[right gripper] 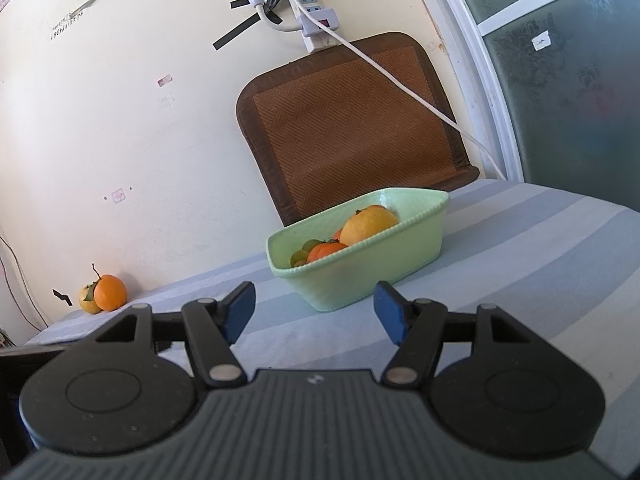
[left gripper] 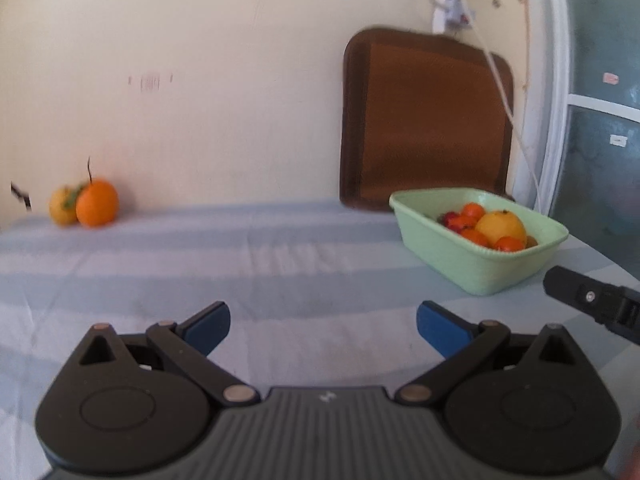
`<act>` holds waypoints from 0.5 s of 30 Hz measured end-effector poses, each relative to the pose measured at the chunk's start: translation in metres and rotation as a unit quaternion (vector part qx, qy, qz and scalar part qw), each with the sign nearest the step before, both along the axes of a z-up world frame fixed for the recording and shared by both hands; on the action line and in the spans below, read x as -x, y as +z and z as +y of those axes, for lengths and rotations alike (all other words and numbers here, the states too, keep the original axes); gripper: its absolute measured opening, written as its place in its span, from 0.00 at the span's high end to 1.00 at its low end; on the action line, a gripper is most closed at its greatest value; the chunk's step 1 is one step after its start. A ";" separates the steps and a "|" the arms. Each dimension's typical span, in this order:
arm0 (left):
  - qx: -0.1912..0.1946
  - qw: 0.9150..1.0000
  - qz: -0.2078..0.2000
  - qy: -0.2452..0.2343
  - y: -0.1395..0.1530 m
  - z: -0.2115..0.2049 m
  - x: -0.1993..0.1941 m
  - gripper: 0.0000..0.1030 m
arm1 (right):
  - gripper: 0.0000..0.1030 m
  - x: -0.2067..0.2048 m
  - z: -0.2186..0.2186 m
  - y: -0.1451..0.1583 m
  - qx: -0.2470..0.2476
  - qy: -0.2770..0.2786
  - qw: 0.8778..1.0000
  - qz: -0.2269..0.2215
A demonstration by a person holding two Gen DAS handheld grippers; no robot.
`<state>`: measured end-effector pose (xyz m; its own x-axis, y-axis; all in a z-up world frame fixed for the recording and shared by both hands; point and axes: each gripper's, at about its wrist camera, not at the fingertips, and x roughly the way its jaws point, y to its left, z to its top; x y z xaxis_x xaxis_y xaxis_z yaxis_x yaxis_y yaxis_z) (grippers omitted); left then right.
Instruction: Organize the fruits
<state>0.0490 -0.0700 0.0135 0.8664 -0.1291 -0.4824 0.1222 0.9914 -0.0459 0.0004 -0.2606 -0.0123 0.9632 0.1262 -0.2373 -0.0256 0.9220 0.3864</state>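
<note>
The left gripper (left gripper: 323, 326) hangs over the striped tablecloth (left gripper: 200, 280) with its blue-padded fingers spread wide and nothing between them. Ahead of it and to its right sits the pale green basin (left gripper: 480, 268), a rectangular plastic dish with a beaded rim, holding a large yellow-orange citrus (left gripper: 505, 226), several small orange fruits (left gripper: 474, 236) and something red (left gripper: 452, 219) at the back. Far ahead and to the left, against the wall, an orange (left gripper: 97, 203) with a thin dark stem touches a yellower fruit (left gripper: 61, 206) with a green leaf between them. A black fingertip of the right gripper (left gripper: 580, 298) pokes in at the right edge, just beside the basin.

The right gripper (right gripper: 315, 316) is likewise wide apart and empty. The basin (right gripper: 360, 276) stands just ahead of it, between the lines of its two fingers, with green grapes (right gripper: 304, 254) showing at the near end beside a small orange fruit (right gripper: 326, 250) and the big citrus (right gripper: 370, 224) behind. The paired oranges (right gripper: 110, 292) lie well off to its left by the wall.

A brown woven mat (right gripper: 348, 120) with a darker border leans against the cream wall behind the basin. A white cable (right gripper: 400, 84) runs across it from a taped power strip (right gripper: 316, 24).
</note>
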 end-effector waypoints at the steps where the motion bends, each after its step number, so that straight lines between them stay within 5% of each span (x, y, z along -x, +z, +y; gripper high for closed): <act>1: 0.001 1.000 0.007 0.005 -0.001 0.001 -0.001 0.00 | 0.34 0.000 0.000 0.000 -0.001 0.001 1.000 -0.001; 15: -0.090 0.994 -0.009 0.057 0.012 -0.017 0.014 0.00 | 0.31 0.002 -0.003 -0.001 -0.007 0.009 1.000 -0.010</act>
<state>0.0346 -0.0874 0.0258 0.8790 0.0570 -0.4735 0.0083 0.9909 0.1347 -0.0013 -0.2633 -0.0129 0.9650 0.1474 -0.2168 -0.0506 0.9161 0.3977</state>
